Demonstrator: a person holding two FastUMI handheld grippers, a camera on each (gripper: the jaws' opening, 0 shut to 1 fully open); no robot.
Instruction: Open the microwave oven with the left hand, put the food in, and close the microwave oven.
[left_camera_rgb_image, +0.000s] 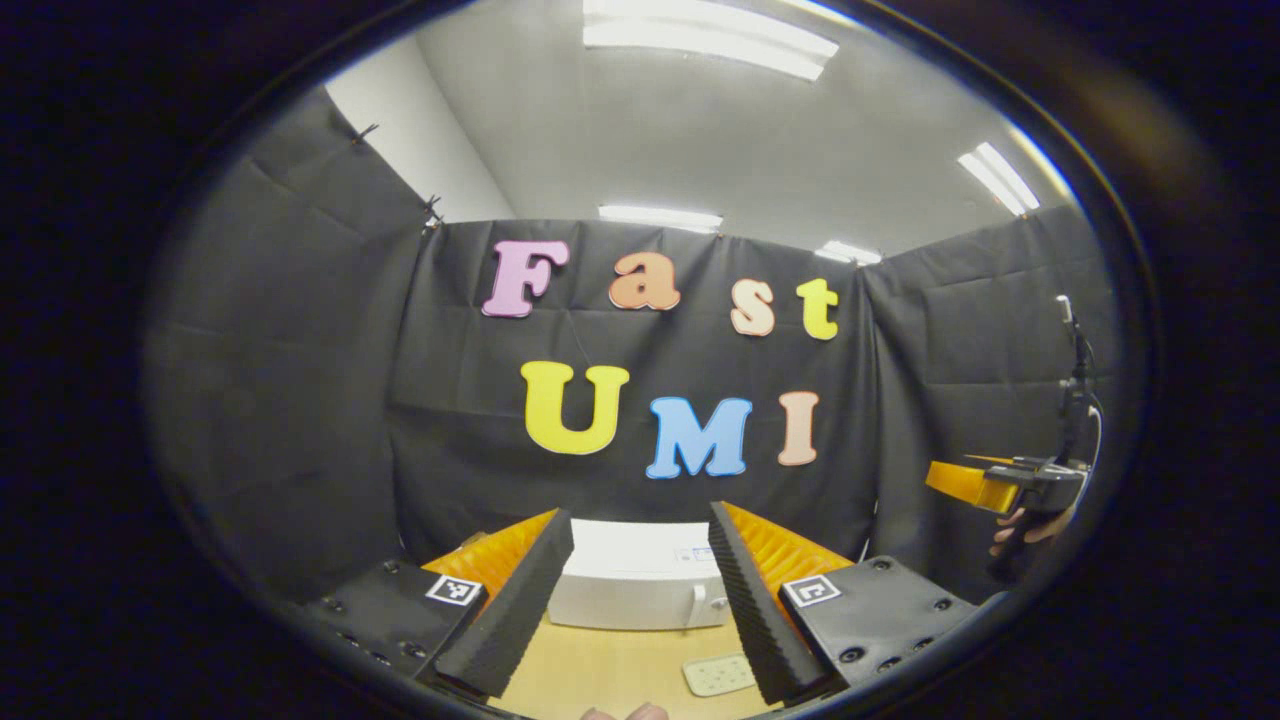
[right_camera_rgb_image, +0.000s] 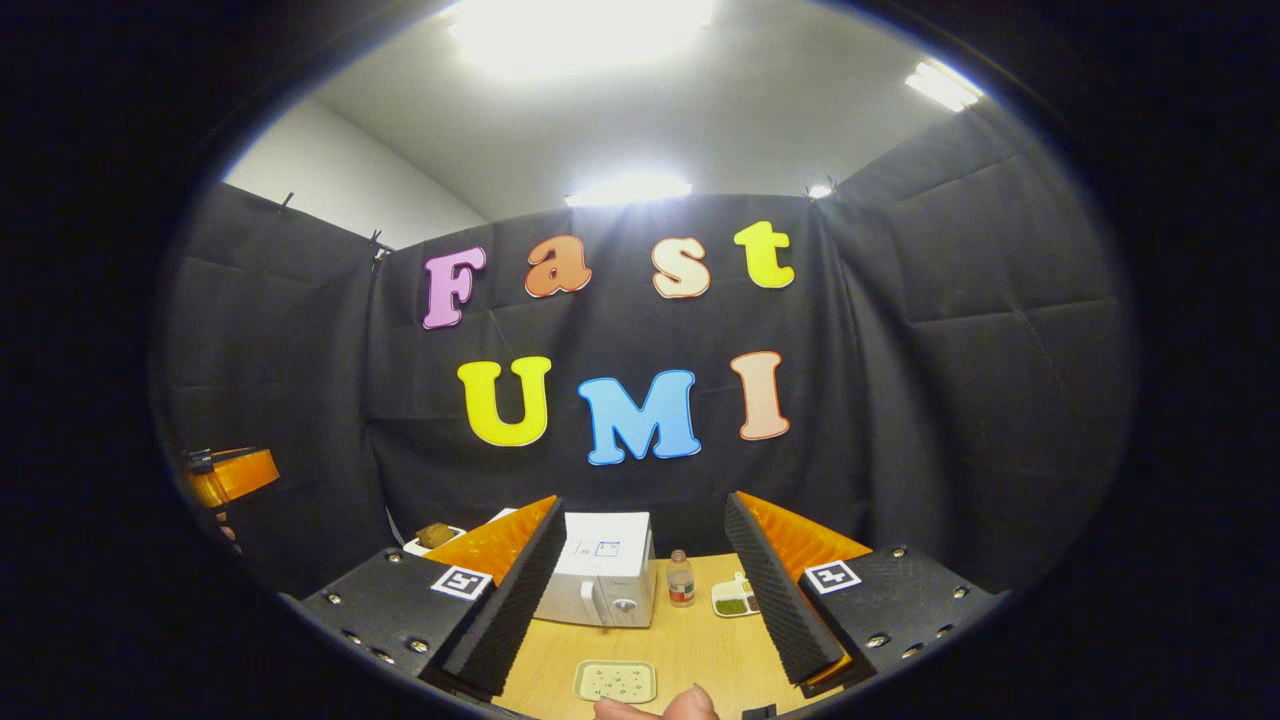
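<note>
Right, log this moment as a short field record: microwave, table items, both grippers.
microwave: white microwave at the back of the wooden table, door shut
handle: vertical white door handle on the front
near front: pale green tray flat on the table
beside microwave: small bottle, then a divided dish with green contents
left gripper: left gripper raised, jaws open, holding nothing
right gripper: right gripper raised, jaws open, holding nothing

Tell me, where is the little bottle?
In the right gripper view the bottle stands upright on the wooden table, just right of the white microwave and left of a small dish holding something green.
</note>
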